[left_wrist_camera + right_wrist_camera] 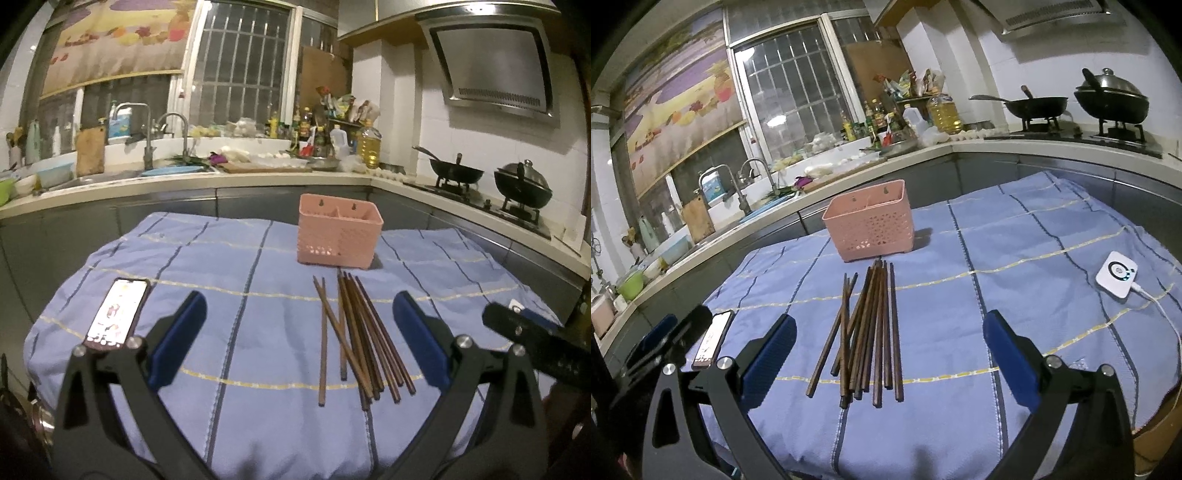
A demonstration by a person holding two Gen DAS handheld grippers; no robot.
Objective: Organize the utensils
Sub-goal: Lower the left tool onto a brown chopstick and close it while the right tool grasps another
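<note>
Several brown wooden chopsticks (354, 336) (868, 332) lie in a loose bundle on the blue checked cloth (240, 258) (979, 258). Behind them stands a pink perforated utensil basket (340, 234) (870, 225) with two compartments, upright and empty as far as I can see. My left gripper (299, 325) hovers wide open above the cloth, the chopsticks lying ahead between its blue pads, untouched. My right gripper (890, 347) is also wide open over the near ends of the chopsticks, with nothing held. Each gripper shows at the edge of the other's view.
A lit phone (116, 314) (713, 339) lies at the cloth's left. A white device with a cable (1117, 275) sits at the right. Behind runs a kitchen counter with a sink (110, 177), bottles, and two woks on the stove (491, 181).
</note>
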